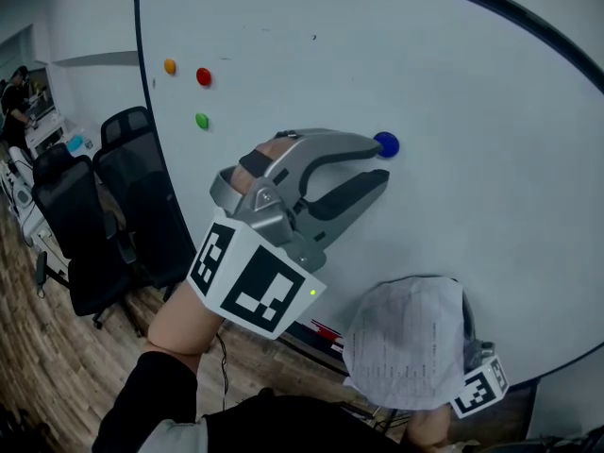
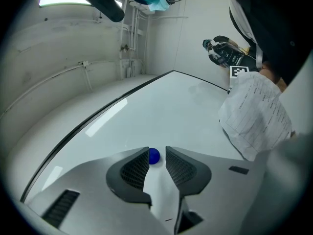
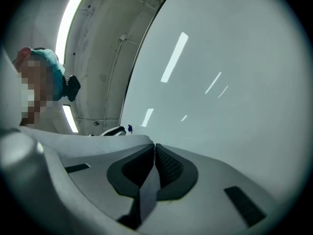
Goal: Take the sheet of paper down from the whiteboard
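Left claw [image 2: 157, 150] released, blue magnet [image 2: 153, 155] between its jaws on whiteboard [image 1: 453, 92]; right claw [image 3: 154, 148] clenched on sheet of paper [image 1: 406, 343], below the magnet.

Print on the paper [image 1: 406, 343] is too small to read.

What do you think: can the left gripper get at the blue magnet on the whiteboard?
Probably yes: the left gripper has jaws apart, the blue magnet right at their tips; the sheet of paper hangs aside.
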Demonstrator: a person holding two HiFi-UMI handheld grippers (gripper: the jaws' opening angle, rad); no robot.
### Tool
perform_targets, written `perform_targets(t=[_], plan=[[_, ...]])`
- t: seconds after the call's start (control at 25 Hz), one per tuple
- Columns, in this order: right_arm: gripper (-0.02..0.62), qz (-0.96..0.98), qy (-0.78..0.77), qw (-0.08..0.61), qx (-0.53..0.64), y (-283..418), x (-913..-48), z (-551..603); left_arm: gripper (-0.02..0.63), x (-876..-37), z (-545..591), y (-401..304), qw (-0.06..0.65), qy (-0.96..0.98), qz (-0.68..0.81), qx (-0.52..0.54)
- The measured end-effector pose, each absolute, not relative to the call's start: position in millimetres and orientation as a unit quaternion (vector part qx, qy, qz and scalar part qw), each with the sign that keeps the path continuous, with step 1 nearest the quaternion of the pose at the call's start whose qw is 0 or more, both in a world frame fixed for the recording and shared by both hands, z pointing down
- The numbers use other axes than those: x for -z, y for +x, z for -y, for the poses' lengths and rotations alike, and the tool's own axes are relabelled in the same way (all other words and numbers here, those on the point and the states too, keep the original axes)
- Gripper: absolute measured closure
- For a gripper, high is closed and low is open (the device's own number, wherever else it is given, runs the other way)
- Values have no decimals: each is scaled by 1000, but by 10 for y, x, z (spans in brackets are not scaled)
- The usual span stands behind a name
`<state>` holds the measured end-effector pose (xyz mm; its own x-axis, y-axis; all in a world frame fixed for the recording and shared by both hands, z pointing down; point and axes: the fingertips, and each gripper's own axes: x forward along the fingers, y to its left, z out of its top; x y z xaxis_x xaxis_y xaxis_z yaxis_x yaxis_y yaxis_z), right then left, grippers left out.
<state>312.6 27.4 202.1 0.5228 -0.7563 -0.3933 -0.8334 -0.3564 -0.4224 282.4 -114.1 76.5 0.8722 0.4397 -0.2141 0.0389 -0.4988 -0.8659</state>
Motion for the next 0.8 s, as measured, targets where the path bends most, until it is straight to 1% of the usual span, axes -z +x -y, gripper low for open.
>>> perform_targets(t=[0.2, 0.44, 0.6, 0.8], plan=[[571, -489, -825, 278, -54, 3163, -2081, -181, 532, -1070, 1246, 2815, 437, -863, 161, -196], [571, -495, -839, 222, -46, 3158, -2222, -34, 580, -1664, 1437, 2869, 354, -903, 187, -152], [571, -510, -835, 204, -34, 3135, -2361, 54, 594, -2125, 1518, 2874, 315, -921, 208, -98], [571, -513, -845, 145, -40, 3033, -2575, 167, 594, -2693, 1470, 2807, 259, -931, 248, -60]])
